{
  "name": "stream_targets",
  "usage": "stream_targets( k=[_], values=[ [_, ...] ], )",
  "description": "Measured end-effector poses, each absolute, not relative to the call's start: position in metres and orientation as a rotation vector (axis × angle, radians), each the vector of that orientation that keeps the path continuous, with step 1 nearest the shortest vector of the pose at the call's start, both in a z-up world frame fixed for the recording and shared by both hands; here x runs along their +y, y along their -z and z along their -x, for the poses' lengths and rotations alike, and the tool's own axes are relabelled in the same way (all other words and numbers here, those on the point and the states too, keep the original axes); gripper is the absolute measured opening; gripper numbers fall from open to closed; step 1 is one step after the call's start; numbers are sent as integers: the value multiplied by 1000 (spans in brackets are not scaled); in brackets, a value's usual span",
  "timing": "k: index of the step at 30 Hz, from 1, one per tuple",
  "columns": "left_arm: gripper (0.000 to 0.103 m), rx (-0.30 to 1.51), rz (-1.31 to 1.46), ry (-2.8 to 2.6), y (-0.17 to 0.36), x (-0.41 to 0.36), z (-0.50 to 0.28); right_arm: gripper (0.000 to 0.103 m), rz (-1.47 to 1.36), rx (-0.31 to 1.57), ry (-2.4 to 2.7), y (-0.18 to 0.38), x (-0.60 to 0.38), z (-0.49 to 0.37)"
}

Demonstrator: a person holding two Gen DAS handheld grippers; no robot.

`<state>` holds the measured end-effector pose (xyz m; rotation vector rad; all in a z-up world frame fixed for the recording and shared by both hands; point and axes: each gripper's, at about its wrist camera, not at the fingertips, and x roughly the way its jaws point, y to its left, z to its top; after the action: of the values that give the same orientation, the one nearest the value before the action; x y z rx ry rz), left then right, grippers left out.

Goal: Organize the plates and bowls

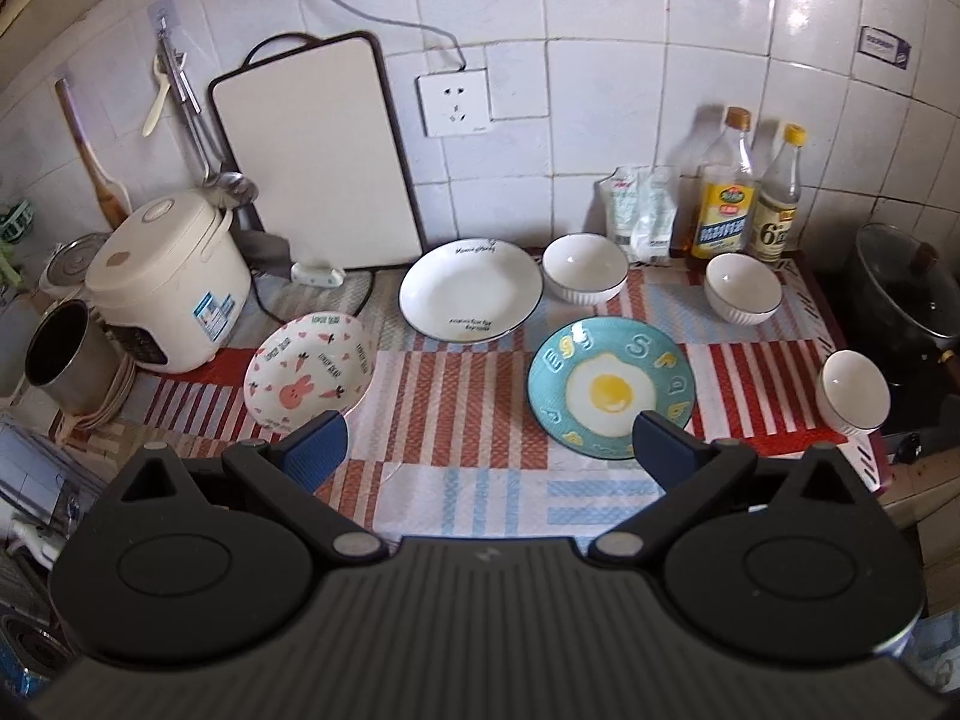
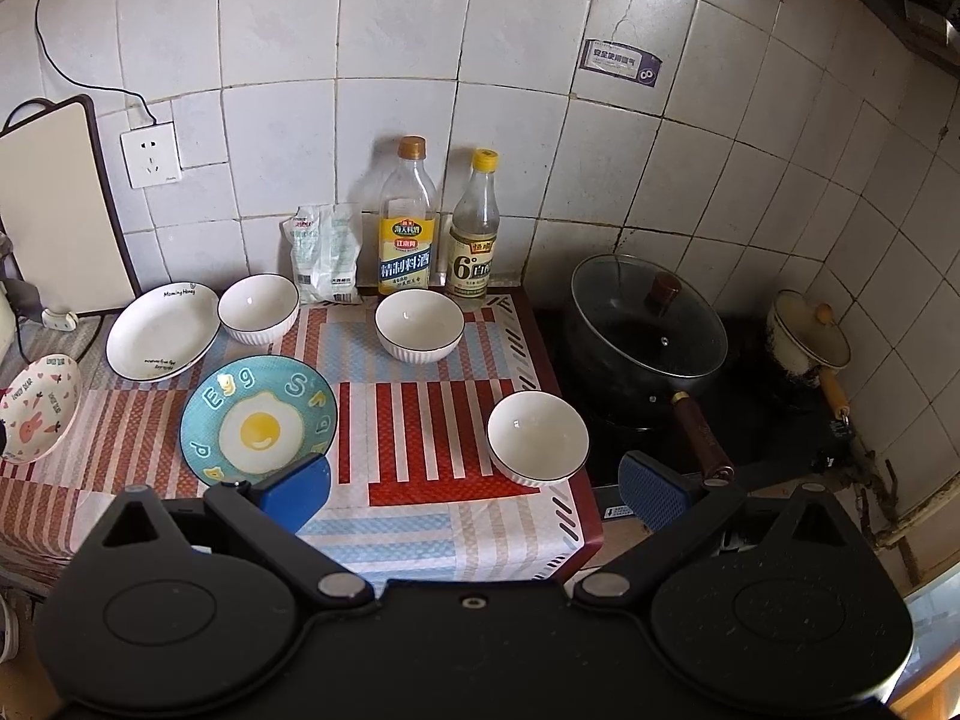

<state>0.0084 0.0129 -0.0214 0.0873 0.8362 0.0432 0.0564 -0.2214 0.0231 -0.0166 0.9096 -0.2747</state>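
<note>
On the striped cloth lie a bunny-print plate (image 1: pixel 309 373) (image 2: pixel 37 405), a white plate with writing (image 1: pixel 471 290) (image 2: pixel 163 330) and a teal fried-egg plate (image 1: pixel 609 387) (image 2: pixel 258 417). Three white ribbed bowls stand apart: back left (image 1: pixel 585 267) (image 2: pixel 258 307), back right (image 1: pixel 743 288) (image 2: pixel 419 324), and near the cloth's right edge (image 1: pixel 855 391) (image 2: pixel 537 437). My left gripper (image 1: pixel 489 450) is open and empty above the cloth's front. My right gripper (image 2: pixel 474 492) is open and empty, in front of the nearest bowl.
A rice cooker (image 1: pixel 168 282), steel cup (image 1: pixel 60 357) and cutting board (image 1: pixel 312 150) stand at the left. Two bottles (image 2: pixel 408 222) (image 2: pixel 474 228) and a packet (image 2: pixel 324 255) stand at the back wall. A lidded black pan (image 2: pixel 648 330) and small pot (image 2: pixel 807 342) sit on the stove at right.
</note>
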Motion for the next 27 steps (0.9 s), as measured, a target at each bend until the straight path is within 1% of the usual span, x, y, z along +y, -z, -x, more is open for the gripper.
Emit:
stream_targets(
  k=[10,19,27],
  values=[
    [103,847,-66,-39,24,17,-7,103,16,921,280,-22,-224,-58],
    [103,865,-64,-3,24,13,-4,103,-51,968,201,-20,-220,-56],
    [103,877,-58,50,18,7,0,103,-66,966,146,-27,-218,-53]
  ],
)
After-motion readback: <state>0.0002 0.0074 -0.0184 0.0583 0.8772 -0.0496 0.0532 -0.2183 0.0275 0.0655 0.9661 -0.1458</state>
